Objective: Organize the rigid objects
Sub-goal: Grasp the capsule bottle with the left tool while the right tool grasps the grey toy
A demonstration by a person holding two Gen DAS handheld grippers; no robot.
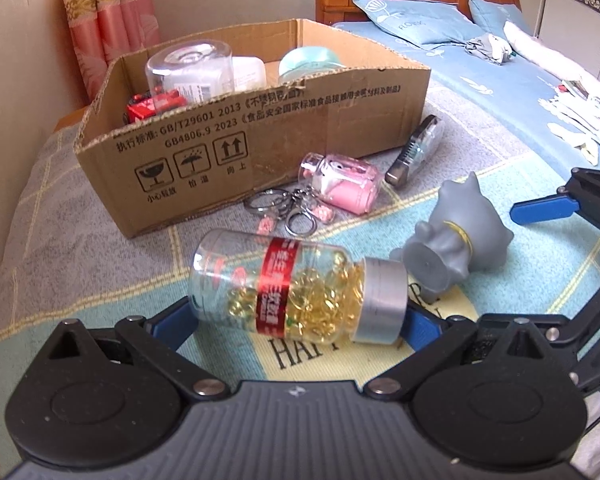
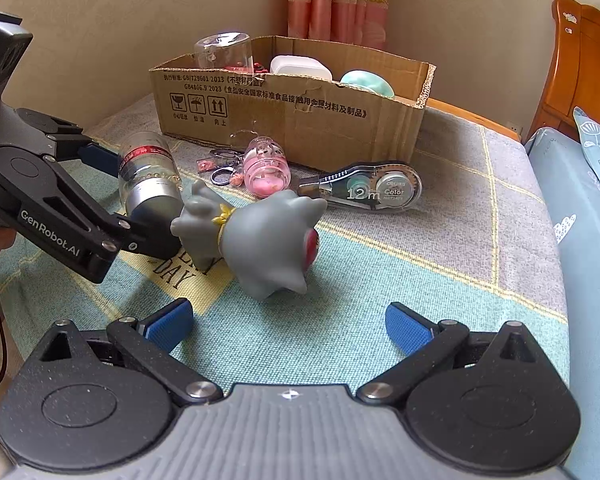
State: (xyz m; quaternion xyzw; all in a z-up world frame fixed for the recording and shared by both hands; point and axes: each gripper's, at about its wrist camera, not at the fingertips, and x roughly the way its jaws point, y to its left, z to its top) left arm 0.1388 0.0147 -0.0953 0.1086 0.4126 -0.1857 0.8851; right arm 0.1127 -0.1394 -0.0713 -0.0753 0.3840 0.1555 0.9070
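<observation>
- Capsule bottle (image 1: 296,288), lower centre of the frame, lying between the left gripper (image 1: 300,320) pads; firm grasp or mere bracketing: cannot tell.
- Right gripper (image 2: 288,328) spread, empty, facing grey figurine (image 2: 260,236).
- Already inside cardboard box (image 1: 260,136), upper left: several items.
- Left outside: pink bottle (image 1: 342,184), keyrings (image 1: 288,210), correction tape (image 2: 372,190).

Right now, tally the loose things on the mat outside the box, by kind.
Capsule bottle: 1
Grey toy: 1
Pink jar: 1
Correction tape: 1
Keyring bunch: 1
Total: 5
</observation>
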